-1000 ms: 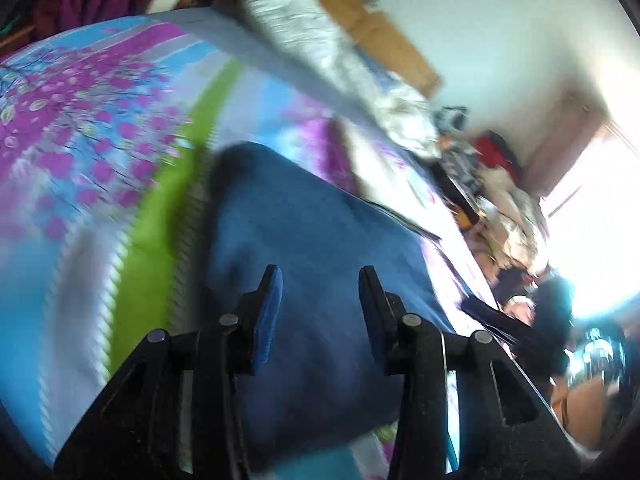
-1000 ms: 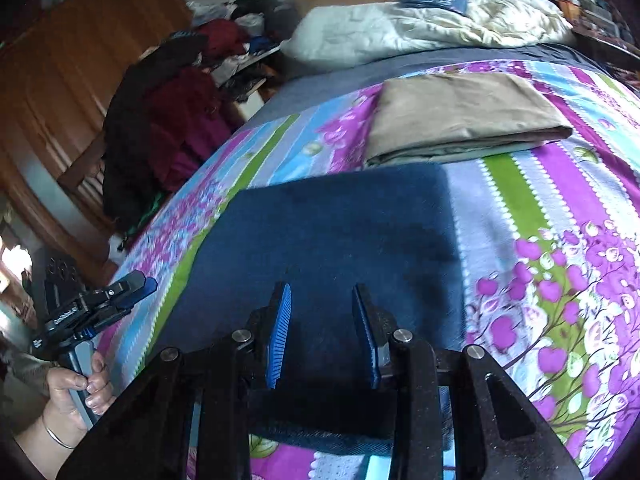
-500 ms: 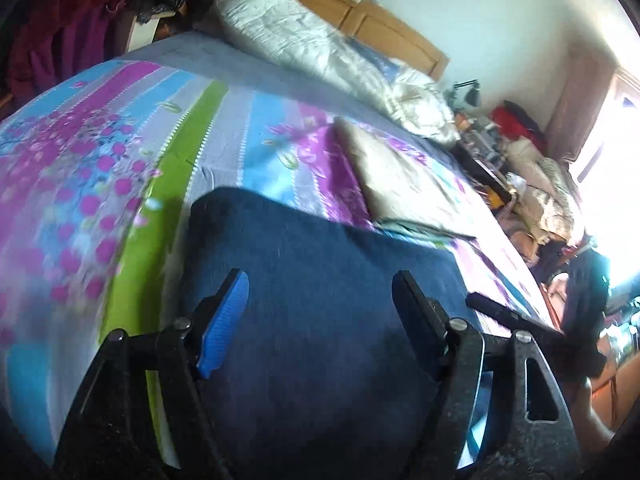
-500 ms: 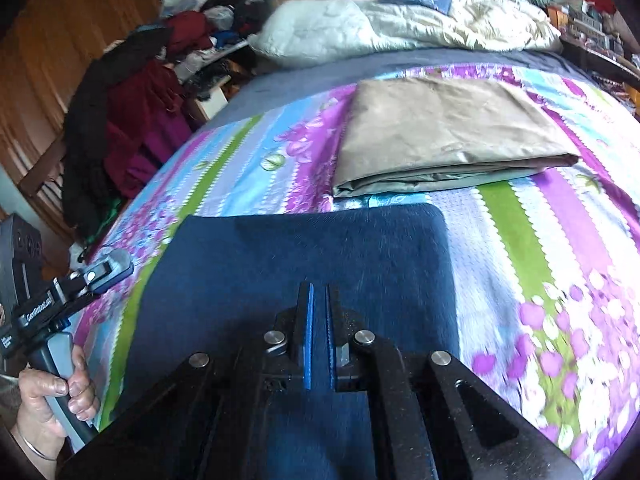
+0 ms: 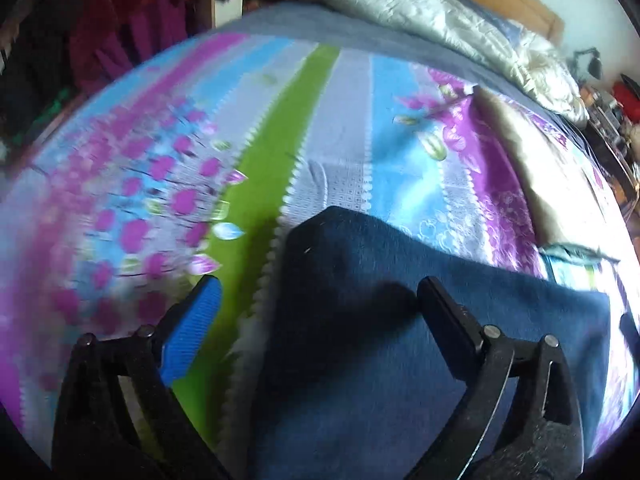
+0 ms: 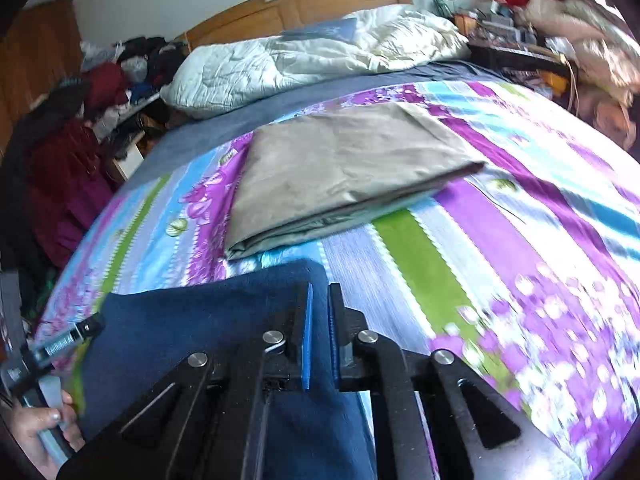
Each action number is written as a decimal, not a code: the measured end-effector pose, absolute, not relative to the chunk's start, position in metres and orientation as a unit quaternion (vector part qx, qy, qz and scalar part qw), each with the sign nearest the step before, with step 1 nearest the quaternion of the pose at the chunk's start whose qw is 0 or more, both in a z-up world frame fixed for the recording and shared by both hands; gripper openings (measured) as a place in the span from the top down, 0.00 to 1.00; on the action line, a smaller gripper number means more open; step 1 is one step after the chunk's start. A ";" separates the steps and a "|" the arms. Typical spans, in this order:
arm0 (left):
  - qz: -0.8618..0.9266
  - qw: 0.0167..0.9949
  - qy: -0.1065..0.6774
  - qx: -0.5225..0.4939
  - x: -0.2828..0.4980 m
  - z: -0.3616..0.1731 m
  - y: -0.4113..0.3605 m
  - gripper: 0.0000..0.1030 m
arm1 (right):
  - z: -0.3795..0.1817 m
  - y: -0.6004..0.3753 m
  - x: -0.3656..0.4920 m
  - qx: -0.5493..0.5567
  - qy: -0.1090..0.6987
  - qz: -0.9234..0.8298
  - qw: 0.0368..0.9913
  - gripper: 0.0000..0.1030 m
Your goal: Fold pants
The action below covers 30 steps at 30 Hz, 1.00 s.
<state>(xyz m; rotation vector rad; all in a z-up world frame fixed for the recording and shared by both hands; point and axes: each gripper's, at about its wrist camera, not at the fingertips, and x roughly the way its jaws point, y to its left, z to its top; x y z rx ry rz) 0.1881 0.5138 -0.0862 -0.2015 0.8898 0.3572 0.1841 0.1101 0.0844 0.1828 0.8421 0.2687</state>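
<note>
While I hold both grippers over the bed, navy pants lie folded.
Left gripper jaws wide, pants corner between them; right gripper jaws narrow, nearly touching, gripping nothing I can see.

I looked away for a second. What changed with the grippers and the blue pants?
The left gripper opened wide over the blue pants. The right gripper closed, apparently pinching the pants' edge, and swung right. The tan cloth and bed sheet stayed put.

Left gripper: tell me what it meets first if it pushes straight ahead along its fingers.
Most likely the navy pants, already lying between the open left gripper fingers. Beyond their far edge lies only striped bedsheet. Height above the cloth is unclear.
</note>
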 end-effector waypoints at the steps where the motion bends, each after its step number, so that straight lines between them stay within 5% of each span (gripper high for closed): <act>1: 0.174 0.887 0.421 -0.073 0.172 -0.077 0.511 0.05 | 0.090 0.103 0.168 0.089 0.415 0.151 0.893 0.85; 3: 0.177 0.897 0.404 -0.032 0.131 -0.063 0.500 0.04 | 0.103 0.094 0.125 0.066 0.421 0.184 0.886 0.62; 5: 0.168 0.899 0.405 -0.018 0.087 -0.061 0.488 0.02 | 0.105 0.089 0.077 0.040 0.438 0.198 0.876 0.55; 13: 0.195 0.845 0.496 -0.033 -0.036 -0.129 0.439 0.00 | 0.047 0.094 -0.063 -0.032 0.526 0.178 0.831 0.49; 16: 0.226 0.859 0.459 -0.020 -0.044 -0.134 0.431 0.00 | 0.040 0.106 -0.077 -0.083 0.499 0.176 0.845 0.26; 17: 0.232 0.858 0.458 -0.026 -0.041 -0.137 0.432 0.00 | 0.037 0.112 -0.077 -0.094 0.504 0.175 0.840 0.07; 18: 0.236 0.857 0.457 -0.034 -0.038 -0.137 0.435 0.00 | 0.034 0.116 -0.077 -0.099 0.512 0.168 0.836 0.00; 30: 0.231 0.857 0.458 -0.047 -0.046 -0.140 0.433 0.00 | 0.025 0.125 -0.080 -0.100 0.484 0.139 0.858 0.00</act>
